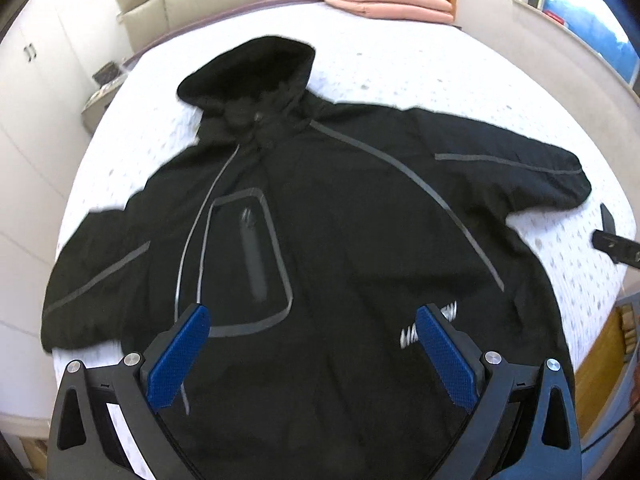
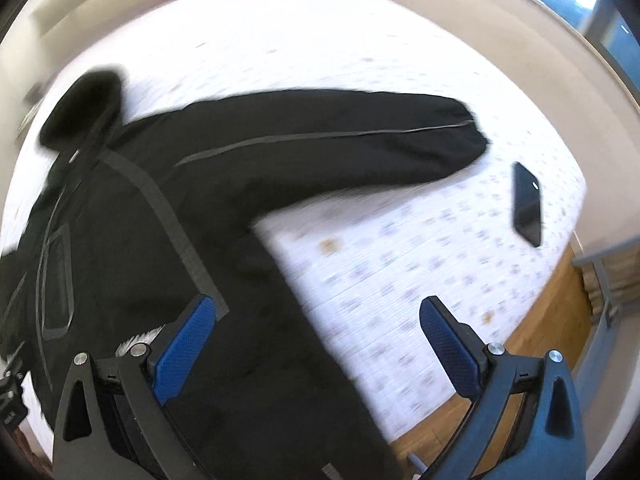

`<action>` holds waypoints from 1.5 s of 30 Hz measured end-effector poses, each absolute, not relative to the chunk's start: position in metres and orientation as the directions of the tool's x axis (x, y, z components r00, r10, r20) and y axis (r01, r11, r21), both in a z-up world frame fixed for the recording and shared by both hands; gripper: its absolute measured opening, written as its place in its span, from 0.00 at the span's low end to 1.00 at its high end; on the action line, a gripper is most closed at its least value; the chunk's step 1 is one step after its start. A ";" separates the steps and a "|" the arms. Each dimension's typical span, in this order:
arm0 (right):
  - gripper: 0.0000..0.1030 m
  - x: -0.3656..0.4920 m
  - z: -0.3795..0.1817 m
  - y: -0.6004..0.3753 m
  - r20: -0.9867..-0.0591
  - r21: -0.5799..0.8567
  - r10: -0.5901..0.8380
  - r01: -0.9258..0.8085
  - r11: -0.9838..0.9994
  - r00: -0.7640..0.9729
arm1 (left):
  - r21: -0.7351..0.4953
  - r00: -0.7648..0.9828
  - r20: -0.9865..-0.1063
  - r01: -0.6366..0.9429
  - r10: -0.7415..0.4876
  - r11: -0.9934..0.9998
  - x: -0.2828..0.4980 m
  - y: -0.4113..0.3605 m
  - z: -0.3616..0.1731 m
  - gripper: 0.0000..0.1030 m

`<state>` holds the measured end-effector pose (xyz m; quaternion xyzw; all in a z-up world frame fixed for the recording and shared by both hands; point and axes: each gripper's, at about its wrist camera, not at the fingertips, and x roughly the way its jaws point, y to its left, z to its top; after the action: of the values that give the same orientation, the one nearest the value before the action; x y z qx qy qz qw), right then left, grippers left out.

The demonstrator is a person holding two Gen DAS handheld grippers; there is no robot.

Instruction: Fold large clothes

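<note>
A black hooded jacket (image 1: 332,216) with grey trim lies front up and spread flat on the white bed (image 1: 400,64), hood toward the headboard, both sleeves out to the sides. My left gripper (image 1: 312,312) is open and empty above the jacket's lower front. My right gripper (image 2: 316,308) is open and empty, above the jacket's (image 2: 160,208) right side edge, below the outstretched right sleeve (image 2: 340,140). The right gripper's tip shows at the right edge of the left wrist view (image 1: 616,240).
A folded pink blanket (image 1: 388,0) lies at the head of the bed. A black phone (image 2: 527,204) lies on the bed (image 2: 400,264) beyond the right sleeve cuff. The wooden bed edge (image 2: 540,320) and a window are at the right. A nightstand (image 1: 98,96) stands at the left.
</note>
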<state>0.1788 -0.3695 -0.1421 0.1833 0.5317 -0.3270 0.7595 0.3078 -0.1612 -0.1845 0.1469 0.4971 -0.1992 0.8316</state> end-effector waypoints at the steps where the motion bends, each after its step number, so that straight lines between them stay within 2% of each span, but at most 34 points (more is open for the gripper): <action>1: 1.00 0.175 -0.141 -0.393 -0.926 -0.056 -0.305 0.720 0.691 0.221 | 0.044 0.426 -0.885 0.480 -0.189 0.876 0.314 -0.169 -0.185 0.99; 7: 0.99 0.168 -0.158 -0.531 -0.920 0.013 -0.325 0.844 0.536 0.221 | -0.011 0.387 -0.897 0.463 -0.213 0.886 0.349 -0.226 -0.199 0.99; 9: 0.92 0.168 -0.169 -0.579 -0.927 0.013 -0.320 0.871 0.491 0.195 | -0.025 0.374 -0.901 0.458 -0.219 0.888 0.355 -0.248 -0.208 0.99; 16: 0.88 0.157 -0.219 -0.716 -0.949 0.161 -0.193 0.911 0.379 0.248 | -0.019 0.352 -0.915 0.455 -0.200 0.891 0.379 -0.336 -0.235 0.99; 22: 0.84 0.148 -0.259 -0.769 -0.939 0.283 -0.105 0.910 0.303 0.327 | 0.000 0.330 -0.927 0.474 -0.178 0.880 0.391 -0.381 -0.249 0.99; 28: 0.71 0.152 -0.285 -0.786 -0.912 0.386 -0.037 0.884 0.262 0.409 | 0.003 0.298 -0.940 0.498 -0.168 0.867 0.393 -0.405 -0.266 0.99; 29: 0.51 0.156 -0.283 -0.784 -0.904 0.401 -0.032 0.872 0.282 0.426 | 0.006 0.293 -0.942 0.503 -0.164 0.864 0.392 -0.408 -0.269 0.96; 31: 0.45 0.165 -0.277 -0.782 -0.905 0.393 -0.029 0.862 0.321 0.423 | 0.029 0.287 -0.947 0.519 -0.142 0.855 0.390 -0.417 -0.277 0.88; 32: 0.34 0.165 -0.273 -0.780 -0.901 0.398 -0.035 0.856 0.331 0.433 | 0.043 0.288 -0.949 0.525 -0.129 0.850 0.390 -0.421 -0.280 0.79; 33: 0.31 0.166 -0.267 -0.778 -0.894 0.411 -0.030 0.846 0.341 0.446 | 0.057 0.288 -0.950 0.533 -0.118 0.844 0.389 -0.425 -0.283 0.69; 36: 0.29 0.164 -0.231 -0.767 -0.881 0.388 -0.100 0.829 0.403 0.462 | 0.051 0.289 -0.948 0.555 -0.134 0.831 0.387 -0.434 -0.284 0.58; 39: 0.29 0.167 -0.208 -0.753 -0.887 0.285 -0.195 0.827 0.485 0.420 | 0.007 0.266 -0.947 0.578 -0.180 0.816 0.385 -0.443 -0.289 0.54; 41: 0.29 0.175 -0.217 -0.751 -0.904 0.230 -0.204 0.830 0.508 0.375 | -0.001 0.237 -0.956 0.582 -0.171 0.813 0.386 -0.449 -0.301 0.51; 45: 0.30 0.178 -0.270 -0.763 -0.950 0.184 -0.137 0.856 0.483 0.282 | 0.065 0.267 -0.956 0.602 -0.123 0.796 0.382 -0.460 -0.312 0.51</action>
<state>0.1775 -0.7626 -0.2698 0.3692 0.4868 -0.3494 0.7104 0.3822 -0.4597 -0.3123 0.2148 0.5574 -0.2367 0.7663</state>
